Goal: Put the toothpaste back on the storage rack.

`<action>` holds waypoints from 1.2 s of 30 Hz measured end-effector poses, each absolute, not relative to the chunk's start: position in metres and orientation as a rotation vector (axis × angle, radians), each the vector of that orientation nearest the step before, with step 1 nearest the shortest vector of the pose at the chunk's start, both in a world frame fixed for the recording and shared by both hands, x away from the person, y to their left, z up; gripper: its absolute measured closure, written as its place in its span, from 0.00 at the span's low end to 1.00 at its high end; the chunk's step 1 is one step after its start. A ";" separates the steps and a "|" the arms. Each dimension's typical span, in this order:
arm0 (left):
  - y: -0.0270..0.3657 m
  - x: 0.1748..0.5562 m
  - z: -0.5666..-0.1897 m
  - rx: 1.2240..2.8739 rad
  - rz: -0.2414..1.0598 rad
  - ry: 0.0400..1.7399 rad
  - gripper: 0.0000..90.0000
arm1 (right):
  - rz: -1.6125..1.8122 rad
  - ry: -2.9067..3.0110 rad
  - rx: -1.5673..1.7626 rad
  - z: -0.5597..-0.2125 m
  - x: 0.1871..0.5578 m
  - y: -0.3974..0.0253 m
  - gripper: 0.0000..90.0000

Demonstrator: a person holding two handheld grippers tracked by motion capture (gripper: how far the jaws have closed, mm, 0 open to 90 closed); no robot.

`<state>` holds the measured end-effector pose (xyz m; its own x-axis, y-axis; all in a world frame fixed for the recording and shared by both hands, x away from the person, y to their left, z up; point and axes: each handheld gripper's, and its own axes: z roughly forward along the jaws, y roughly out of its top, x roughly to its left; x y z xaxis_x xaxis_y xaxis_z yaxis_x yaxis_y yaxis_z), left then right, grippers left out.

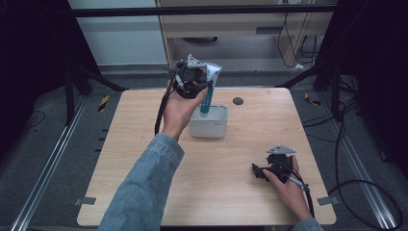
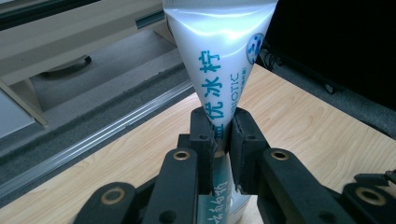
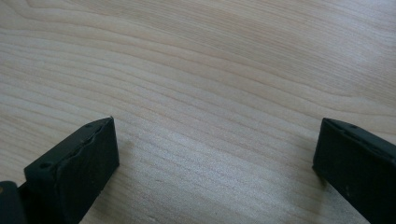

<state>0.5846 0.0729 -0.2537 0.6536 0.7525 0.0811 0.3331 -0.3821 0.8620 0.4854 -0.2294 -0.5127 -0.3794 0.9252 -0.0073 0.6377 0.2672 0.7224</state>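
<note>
1. The left tool (image 1: 192, 79) sits in the upper middle of the high view, clenched on a white squeeze tube with teal lettering and a teal cap end (image 1: 210, 86). In the left gripper view the two black jaws pinch the tube (image 2: 219, 70) at its narrower part, with the broad flat crimped end fanning out above them.
2. The relation that matters is that the tube hangs directly over a white rounded-square plastic container (image 1: 215, 126), which stands on the light wooden desk (image 1: 250, 144) just below the tool in the frame. The tube's long axis runs close to upright, tilted slightly, with the teal end down at or just inside the container's opening; whether it touches the inside cannot be told.
3. The left hand (image 1: 179, 108) is much the nearer to the container. Its denim-sleeved forearm (image 1: 144, 187) reaches up from the bottom of the frame, and the wrist is cocked so the tool points forward.
4. The right tool (image 1: 270, 169) rests low on the desk at the lower right of the high view, well apart from the container. In the right gripper view its jaws stand wide apart over bare wood grain, holding nothing.
5. As a judgement, a straight lowering or a release would probably stand the tube in the container.
</note>
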 end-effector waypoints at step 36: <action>0.065 0.617 -0.277 1.957 0.594 0.871 0.89 | 0.899 2.111 1.412 -0.513 0.485 -0.229 0.00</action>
<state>0.6169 0.0654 -0.2767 0.6384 0.7668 0.0667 0.3417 -0.3599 0.8681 0.4854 -0.2293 -0.5128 -0.3792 0.9253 -0.0065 0.6365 0.2660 0.7240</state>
